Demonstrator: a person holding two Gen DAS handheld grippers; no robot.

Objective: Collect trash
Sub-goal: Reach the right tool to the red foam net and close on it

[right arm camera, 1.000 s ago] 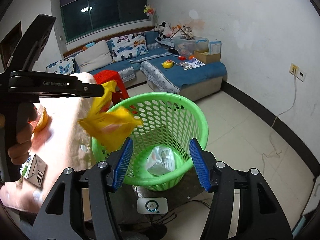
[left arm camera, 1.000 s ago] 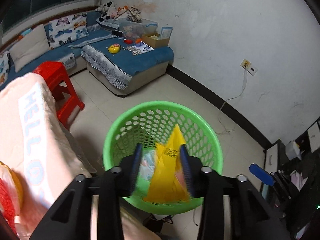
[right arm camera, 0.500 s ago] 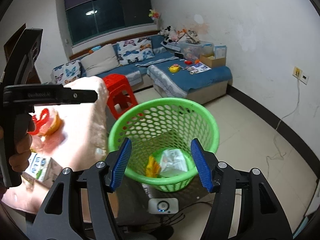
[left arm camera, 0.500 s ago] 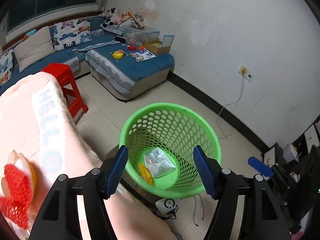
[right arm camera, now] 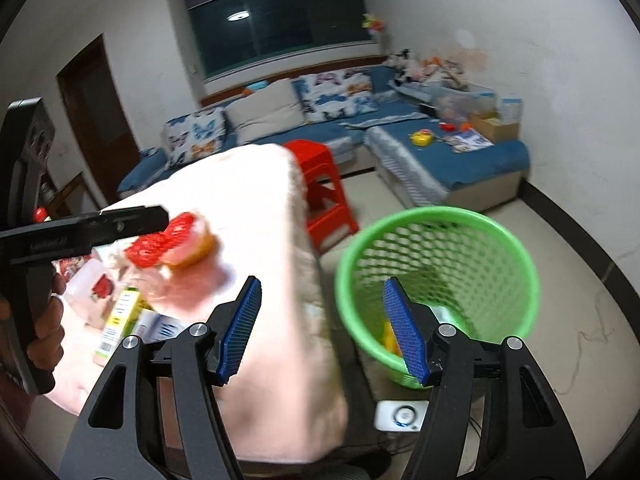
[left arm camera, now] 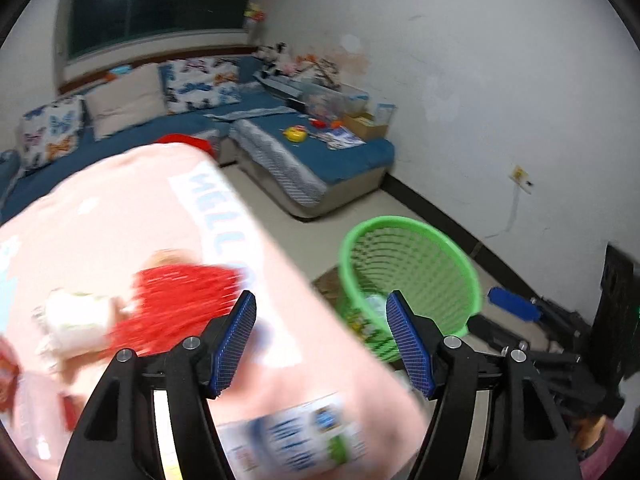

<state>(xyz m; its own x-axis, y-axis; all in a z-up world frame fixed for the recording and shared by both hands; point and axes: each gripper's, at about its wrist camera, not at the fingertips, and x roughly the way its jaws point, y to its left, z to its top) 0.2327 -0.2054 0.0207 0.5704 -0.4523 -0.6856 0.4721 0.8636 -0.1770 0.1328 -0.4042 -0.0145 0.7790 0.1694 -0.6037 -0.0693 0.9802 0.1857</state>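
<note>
On the floor just past the bench's right edge we see the green basket (right arm camera: 436, 280), with a yellow wrapper (right arm camera: 390, 338) and a pale packet at its bottom. Our left claw (left arm camera: 322, 344) stands with its blue pads apart and nothing between them; its jaws have just been opening. It hangs over the right edge of the bench (left arm camera: 120, 220), which is draped in a pink towel printed with "HELLO". Our right claw (right arm camera: 324, 328) is spread too and empty, poised over the same edge with the basket behind its right pad. More trash lies on the towel toward the bench's left side: a red mesh net (left arm camera: 176, 300) around an orange fruit, a crumpled white packet (left arm camera: 76, 320) just beside it, and a printed carton (left arm camera: 304, 436) near the front edge. From the right wrist view, a hand (right arm camera: 44, 336) grips the left claw's handle above these things.
</note>
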